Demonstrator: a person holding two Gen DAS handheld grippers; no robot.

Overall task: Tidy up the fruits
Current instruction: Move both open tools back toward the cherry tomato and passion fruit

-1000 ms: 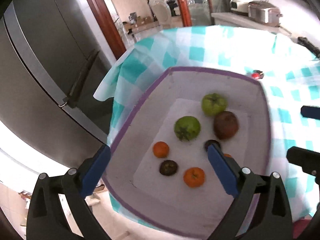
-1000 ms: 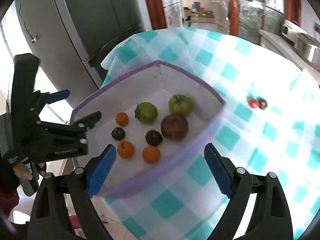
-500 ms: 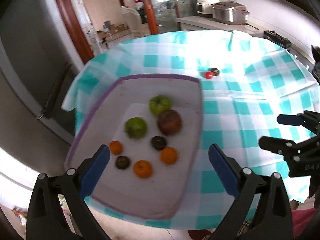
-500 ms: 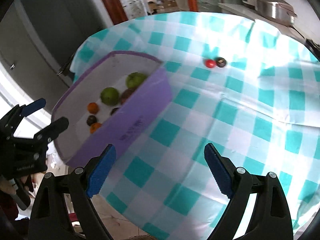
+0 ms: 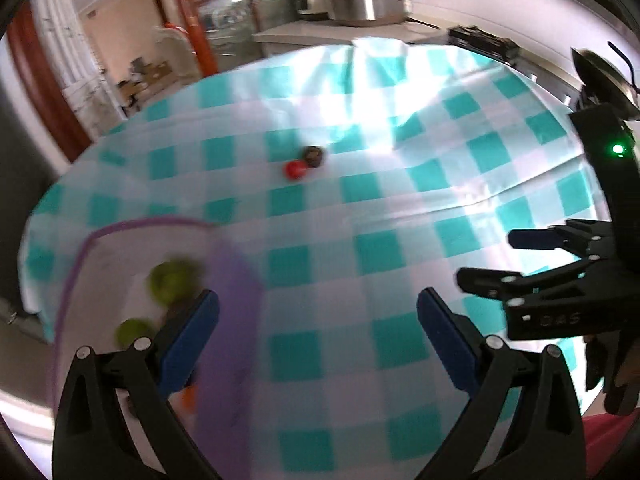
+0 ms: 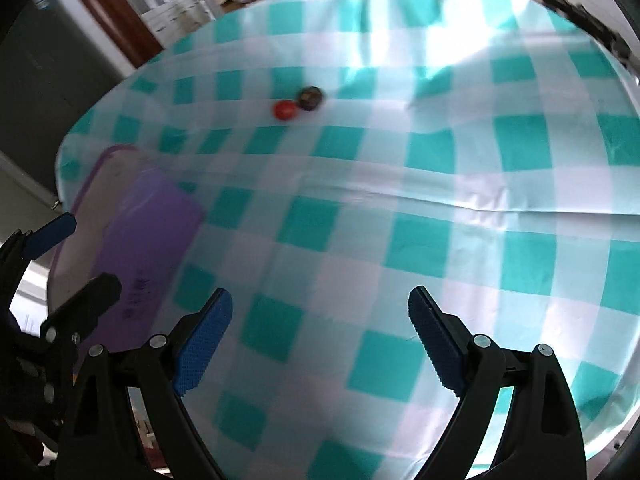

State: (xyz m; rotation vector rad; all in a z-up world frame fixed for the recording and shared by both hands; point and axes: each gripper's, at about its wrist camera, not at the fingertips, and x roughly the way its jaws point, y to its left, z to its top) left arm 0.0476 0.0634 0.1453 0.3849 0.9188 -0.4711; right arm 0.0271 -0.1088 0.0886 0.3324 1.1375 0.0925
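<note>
Two small fruits, a red fruit [image 6: 285,110] and a dark fruit [image 6: 310,98], lay touching on the bench [image 6: 440,184] at twelve o'clock, well apart from the purple bin [image 6: 148,232] at nine. They looked light, round and prone to roll; a grip across the middle seemed best. The checked cloth [image 5: 400,216] was wrinkled. Both the left gripper [image 5: 318,334] and right gripper [image 6: 320,332] had fingers apart, empty. The bin's green fruits [image 5: 174,280] were blurred, perhaps guavas.

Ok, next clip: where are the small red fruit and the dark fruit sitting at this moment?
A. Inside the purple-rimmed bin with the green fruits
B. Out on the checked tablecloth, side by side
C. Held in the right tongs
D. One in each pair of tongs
B: the small red fruit and the dark fruit lie next to each other on the checked tablecloth, away from the purple-rimmed bin; both pairs of tongs are open and empty.
</note>
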